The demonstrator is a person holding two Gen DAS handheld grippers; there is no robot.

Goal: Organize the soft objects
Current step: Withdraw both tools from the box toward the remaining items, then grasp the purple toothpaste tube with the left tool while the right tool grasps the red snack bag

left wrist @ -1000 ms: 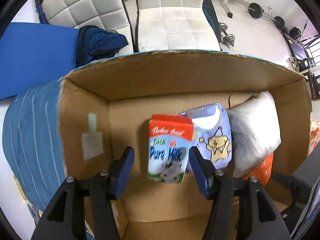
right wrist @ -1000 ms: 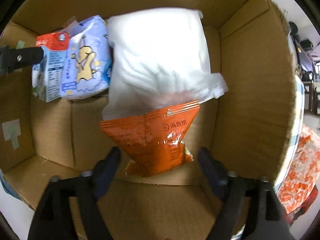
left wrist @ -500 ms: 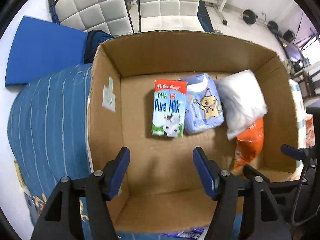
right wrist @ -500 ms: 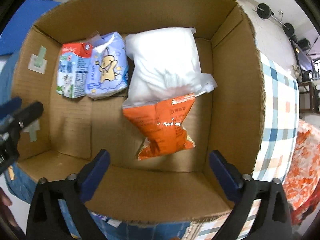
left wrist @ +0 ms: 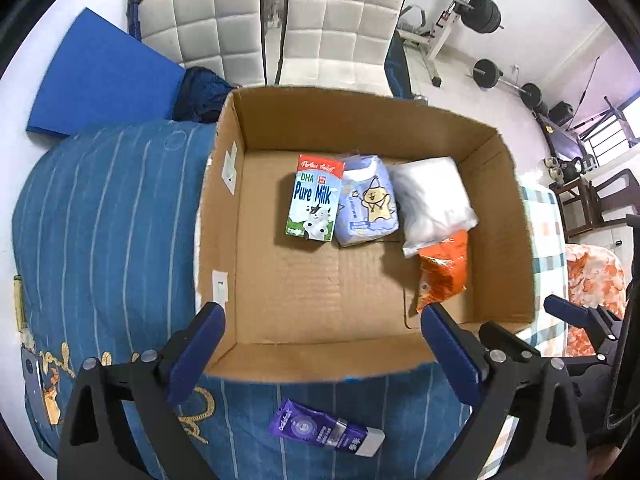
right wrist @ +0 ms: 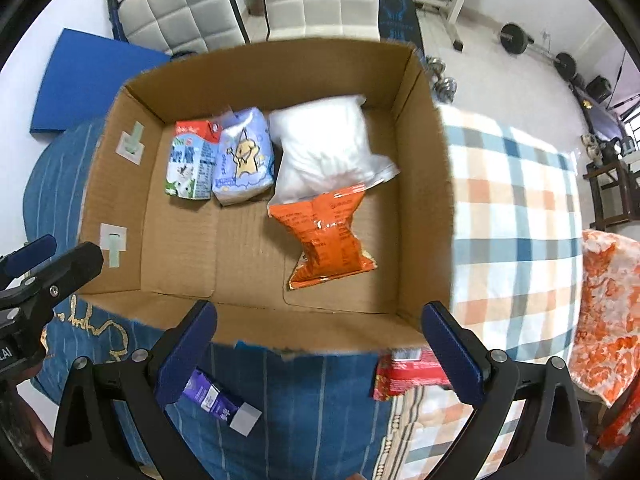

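An open cardboard box [left wrist: 360,128] [right wrist: 424,184] holds a milk carton [left wrist: 314,200] [right wrist: 192,166], a pale blue tissue pack [left wrist: 368,200] [right wrist: 244,158], a white soft pack [left wrist: 432,196] [right wrist: 324,144] and an orange snack bag [left wrist: 444,270] [right wrist: 326,236]. My left gripper [left wrist: 322,354] is open and empty above the box's near wall. My right gripper [right wrist: 318,354] is open and empty above the near wall too. A purple tube [left wrist: 326,428] [right wrist: 218,400] lies on the blue bedding in front of the box. A red packet [right wrist: 404,376] lies by the right gripper's finger.
The box sits on a bed with a blue striped cover [left wrist: 104,220] and a checked cover [right wrist: 516,220]. An orange floral cloth [right wrist: 608,308] lies at the right. White padded chairs [left wrist: 340,20], a blue mat [left wrist: 100,80] and gym weights [left wrist: 486,14] stand behind.
Both grippers have pulled back and up out of the box, which now shows whole. The milk carton and the orange bag stay lying in the box.
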